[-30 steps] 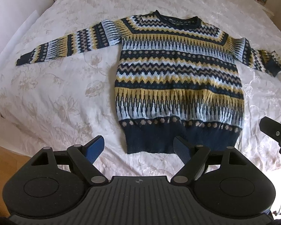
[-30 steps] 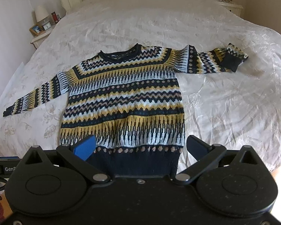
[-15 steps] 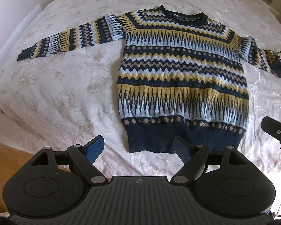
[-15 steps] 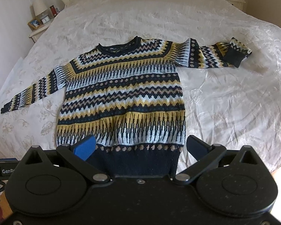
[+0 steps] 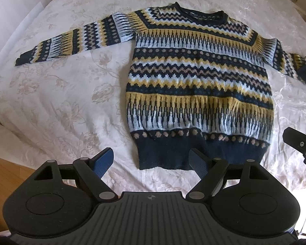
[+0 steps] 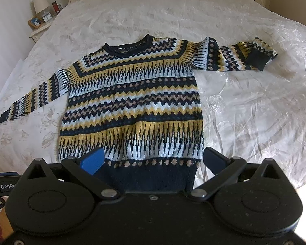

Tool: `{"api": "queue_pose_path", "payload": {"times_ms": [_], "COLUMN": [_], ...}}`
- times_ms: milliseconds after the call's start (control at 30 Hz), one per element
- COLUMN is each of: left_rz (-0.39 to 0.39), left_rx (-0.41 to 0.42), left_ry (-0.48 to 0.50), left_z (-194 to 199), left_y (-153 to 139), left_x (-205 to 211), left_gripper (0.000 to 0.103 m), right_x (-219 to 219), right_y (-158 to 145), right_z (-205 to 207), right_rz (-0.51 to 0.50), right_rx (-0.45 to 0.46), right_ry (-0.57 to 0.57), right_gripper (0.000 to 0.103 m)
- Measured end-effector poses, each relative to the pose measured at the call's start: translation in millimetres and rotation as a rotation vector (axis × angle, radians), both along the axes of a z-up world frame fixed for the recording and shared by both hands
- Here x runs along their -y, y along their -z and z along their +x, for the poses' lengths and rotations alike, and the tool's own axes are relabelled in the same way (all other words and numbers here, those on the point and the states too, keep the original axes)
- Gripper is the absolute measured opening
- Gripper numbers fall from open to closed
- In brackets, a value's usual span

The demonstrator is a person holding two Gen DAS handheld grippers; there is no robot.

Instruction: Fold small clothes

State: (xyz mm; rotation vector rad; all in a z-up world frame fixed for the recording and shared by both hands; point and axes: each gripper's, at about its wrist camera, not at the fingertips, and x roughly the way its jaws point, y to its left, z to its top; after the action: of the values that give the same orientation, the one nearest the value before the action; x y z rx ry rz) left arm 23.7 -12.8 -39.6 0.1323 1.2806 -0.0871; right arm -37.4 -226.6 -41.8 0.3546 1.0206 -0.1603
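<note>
A knitted sweater (image 5: 200,85) with navy, yellow and pale blue bands lies flat, front up, on a white bedspread (image 5: 57,102), both sleeves spread out. It also shows in the right wrist view (image 6: 132,102). Its navy hem (image 5: 193,153) faces me. My left gripper (image 5: 152,160) is open and empty, above the hem's left corner. My right gripper (image 6: 153,159) is open and empty, above the hem toward its right corner. The right sleeve's cuff (image 6: 257,59) is folded back on itself.
The bed's near edge and wooden floor (image 5: 8,173) show at lower left. A nightstand (image 6: 40,26) with a lamp and frames stands far left of the bed. Part of the right gripper (image 5: 299,143) shows at the left view's right edge.
Both grippers have moved forward and lower toward the sweater's hem, so the sweater looks larger. Both stay open. The sweater has not moved.
</note>
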Motion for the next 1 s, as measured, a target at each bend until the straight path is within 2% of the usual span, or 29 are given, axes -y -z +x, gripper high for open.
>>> {"api": "queue_pose_path", "payload": {"times_ms": [633, 1000], "left_rz": [0.002, -0.039], "left_rx": [-0.026, 0.014], "left_ry": [-0.007, 0.015], "left_z": [15.1, 52.4], "left_y": [7.5, 3.0], "left_x": [-4.1, -0.4], "left_gripper": [0.081, 0.081], "right_x": [-5.3, -1.8], "right_y": [11.0, 9.1], "right_z": [12.9, 42.3], "right_rz": [0.022, 0.025], "right_rx": [-0.032, -0.015], "right_ry": [-0.009, 0.007], "right_gripper": [0.102, 0.102]}}
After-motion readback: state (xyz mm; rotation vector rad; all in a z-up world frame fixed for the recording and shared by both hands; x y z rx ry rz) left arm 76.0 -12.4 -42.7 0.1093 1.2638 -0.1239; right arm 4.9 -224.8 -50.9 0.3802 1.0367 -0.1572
